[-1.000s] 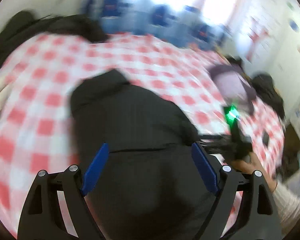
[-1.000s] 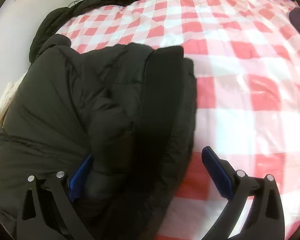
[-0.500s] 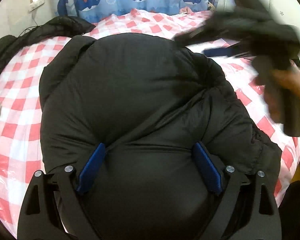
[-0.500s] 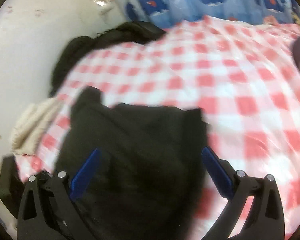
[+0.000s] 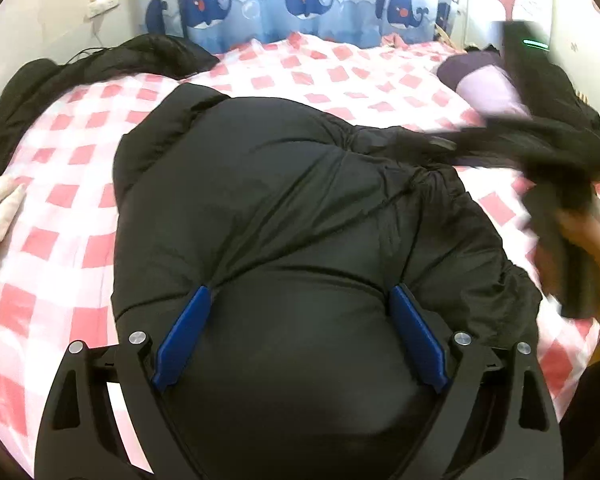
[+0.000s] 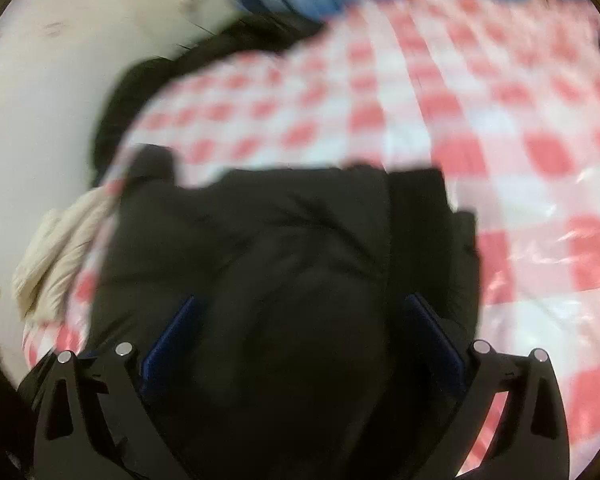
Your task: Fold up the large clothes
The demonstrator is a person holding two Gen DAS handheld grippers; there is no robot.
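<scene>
A big black puffer jacket (image 5: 284, 208) lies on the red-and-white checked bed (image 5: 60, 200). My left gripper (image 5: 298, 300) is wide open, its blue pads pressed into the jacket's near bulge. My right gripper (image 6: 298, 308) is also wide open above the jacket (image 6: 284, 240), in a blurred view. In the left wrist view the right gripper's body (image 5: 556, 184) shows at the right edge, blurred, with a stretched part of the jacket (image 5: 460, 140) beside it.
Another dark garment (image 5: 100, 64) is heaped along the bed's far left edge by the wall. A cream garment (image 6: 52, 248) lies at the left edge. A purple garment (image 5: 484, 84) lies far right. A whale-print curtain (image 5: 308, 4) hangs behind the bed.
The left gripper has pulled back a little from the jacket, so more bed shows. The right gripper swung fast, first up and away, and now faces the jacket again from above.
</scene>
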